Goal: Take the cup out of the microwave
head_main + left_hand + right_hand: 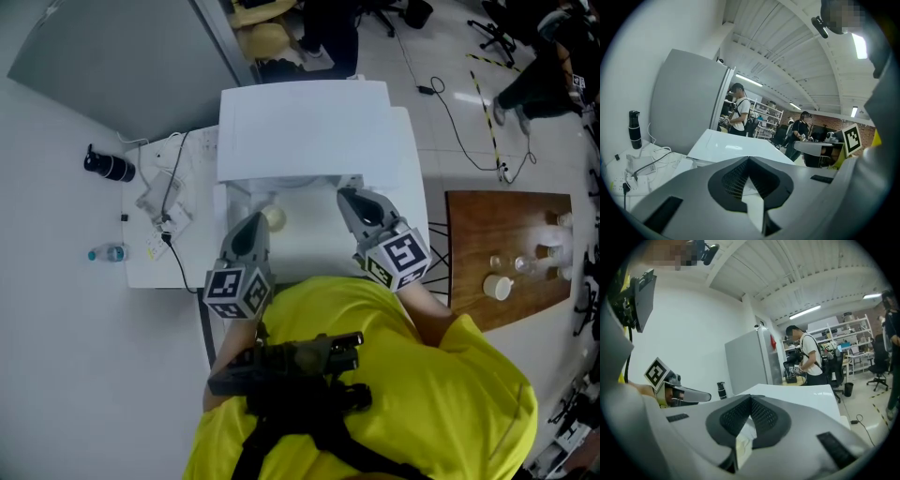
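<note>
The only print to read is the black-and-white square markers on each gripper's cube; the cube at centre right of the head view shows a blocky pattern on a white field. The cup is small, round and pale cream, seen from above as a plain matte disc. It stands just under the front edge of the microwave, a smooth white box with a flat glossy top in the upper middle of the frame. The cup appears to sit at the oven's mouth rather than deep inside, though the steep angle leaves that unsure.

The left gripper, grey plastic with dark ribbed pads, is just beside the cup on its left. In its own view the jaws meet at the tips with nothing between them. The right gripper lies to the right of the cup, apart from it, with its jaws likewise pressed together and empty.

The microwave rests on a white surface. At the left of that surface lie a black cylinder, a small clear bottle with a blue label and loose cables. A wooden surface at the right carries small pale containers.
</note>
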A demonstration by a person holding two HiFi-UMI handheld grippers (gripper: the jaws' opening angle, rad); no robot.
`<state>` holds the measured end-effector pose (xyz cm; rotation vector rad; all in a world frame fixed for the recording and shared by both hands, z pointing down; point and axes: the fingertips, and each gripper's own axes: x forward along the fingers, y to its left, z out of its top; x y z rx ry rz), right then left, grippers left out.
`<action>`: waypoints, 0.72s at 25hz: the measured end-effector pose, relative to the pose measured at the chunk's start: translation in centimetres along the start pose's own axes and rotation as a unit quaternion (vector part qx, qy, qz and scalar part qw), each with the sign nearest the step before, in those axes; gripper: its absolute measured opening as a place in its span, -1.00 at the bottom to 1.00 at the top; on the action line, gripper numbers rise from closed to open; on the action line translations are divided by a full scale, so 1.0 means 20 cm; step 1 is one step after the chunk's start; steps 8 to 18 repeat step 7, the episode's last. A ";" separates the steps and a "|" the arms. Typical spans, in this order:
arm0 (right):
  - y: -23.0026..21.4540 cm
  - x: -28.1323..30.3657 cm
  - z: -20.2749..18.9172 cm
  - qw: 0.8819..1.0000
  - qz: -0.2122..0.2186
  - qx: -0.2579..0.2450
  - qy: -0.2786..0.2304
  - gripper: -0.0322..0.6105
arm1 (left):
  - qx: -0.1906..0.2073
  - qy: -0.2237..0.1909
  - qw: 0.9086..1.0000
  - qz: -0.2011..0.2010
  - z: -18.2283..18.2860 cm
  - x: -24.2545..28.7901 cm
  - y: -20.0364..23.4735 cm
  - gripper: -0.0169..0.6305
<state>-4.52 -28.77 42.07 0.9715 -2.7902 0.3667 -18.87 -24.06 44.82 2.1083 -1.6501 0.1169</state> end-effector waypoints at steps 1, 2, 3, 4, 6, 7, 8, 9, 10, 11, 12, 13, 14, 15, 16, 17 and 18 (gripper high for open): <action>0.01 0.01 0.00 1.000 0.004 0.001 0.000 -0.89 | 0.000 -0.001 1.000 0.000 0.00 0.00 0.00 -0.94; 0.02 0.03 0.00 1.000 0.008 0.002 0.002 -0.89 | 0.000 -0.002 1.000 0.001 0.01 -0.01 0.00 -0.94; 0.04 0.04 0.00 1.000 0.011 0.004 0.005 -0.89 | -0.001 -0.003 1.000 0.001 0.01 -0.01 0.00 -0.94; 0.05 0.05 -0.01 1.000 0.014 0.005 0.008 -0.89 | -0.001 -0.003 1.000 0.001 0.01 -0.01 0.00 -0.94; 0.08 0.06 -0.03 1.000 0.020 0.004 0.013 -0.89 | 0.000 -0.004 1.000 0.000 0.01 -0.02 0.00 -0.94; 0.10 0.06 -0.03 1.000 0.022 0.002 0.015 -0.89 | 0.000 -0.005 1.000 -0.001 0.01 -0.02 -0.01 -0.94; 0.10 0.06 -0.03 1.000 0.022 0.002 0.015 -0.89 | 0.000 -0.005 1.000 -0.001 0.01 -0.02 -0.01 -0.94; 0.10 0.06 -0.03 1.000 0.022 0.002 0.015 -0.89 | 0.000 -0.005 1.000 -0.001 0.01 -0.02 -0.01 -0.94; 0.10 0.06 -0.03 1.000 0.022 0.002 0.015 -0.89 | 0.000 -0.005 1.000 -0.001 0.01 -0.02 -0.01 -0.94; 0.10 0.06 -0.03 1.000 0.022 0.002 0.015 -0.89 | 0.000 -0.005 1.000 -0.001 0.01 -0.02 -0.01 -0.94; 0.10 0.06 -0.03 1.000 0.022 0.002 0.015 -0.89 | 0.000 -0.005 1.000 -0.001 0.01 -0.02 -0.01 -0.94; 0.10 0.06 -0.03 1.000 0.022 0.002 0.015 -0.89 | 0.000 -0.005 1.000 -0.001 0.01 -0.02 -0.01 -0.94; 0.10 0.06 -0.03 1.000 0.022 0.002 0.015 -0.89 | 0.000 -0.005 1.000 -0.001 0.01 -0.02 -0.01 -0.94; 0.10 0.06 -0.03 1.000 0.022 0.002 0.015 -0.89 | 0.000 -0.005 1.000 -0.001 0.01 -0.02 -0.01 -0.94; 0.10 0.06 -0.03 1.000 0.022 0.002 0.015 -0.89 | 0.000 -0.005 1.000 -0.001 0.01 -0.02 -0.01 -0.94; 0.10 0.06 -0.03 1.000 0.022 0.002 0.015 -0.89 | 0.000 -0.005 1.000 -0.001 0.01 -0.02 -0.01 -0.94; 0.10 0.06 -0.03 1.000 0.022 0.002 0.015 -0.89 | 0.000 -0.005 1.000 -0.001 0.01 -0.02 -0.01 -0.94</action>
